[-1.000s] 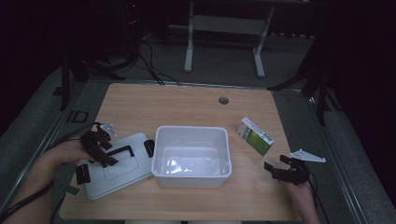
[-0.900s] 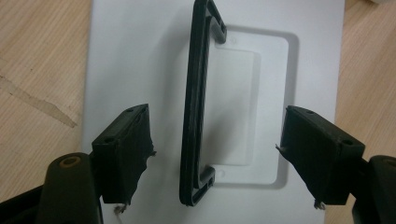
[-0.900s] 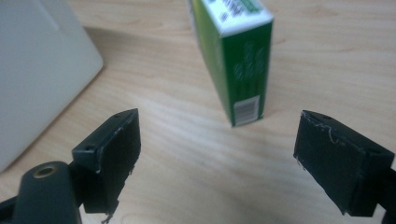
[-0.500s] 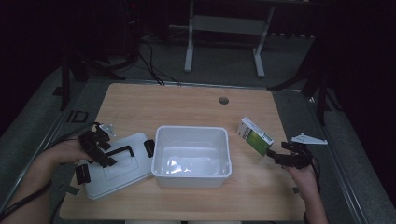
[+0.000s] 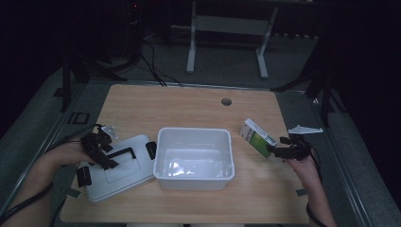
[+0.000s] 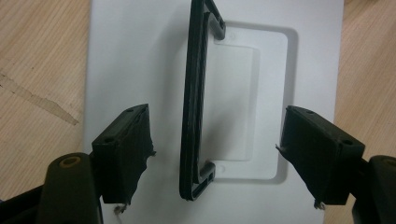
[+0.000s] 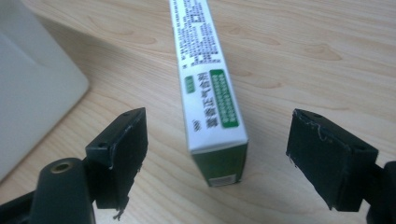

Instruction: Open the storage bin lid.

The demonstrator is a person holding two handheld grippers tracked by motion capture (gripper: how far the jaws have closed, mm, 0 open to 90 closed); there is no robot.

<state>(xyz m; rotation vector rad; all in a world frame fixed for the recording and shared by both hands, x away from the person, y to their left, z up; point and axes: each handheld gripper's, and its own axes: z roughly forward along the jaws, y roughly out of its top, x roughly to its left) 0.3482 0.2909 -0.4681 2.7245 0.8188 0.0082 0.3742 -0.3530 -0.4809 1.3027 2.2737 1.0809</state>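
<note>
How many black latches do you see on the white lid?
2: one latch at the lid's end beside the bin, one latch at its opposite end, near the left gripper.

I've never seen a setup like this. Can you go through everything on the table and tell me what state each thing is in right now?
White bin: open, lid off, looks empty.
Lid: flat on the table left of the bin, black handle up.
Green-and-white box: closed, on the table right of the bin.
Left gripper: open, astride the handle.
Right gripper: open, at the box's end.

Spread jaws astride lid handle (image 6: 196, 100)
</note>
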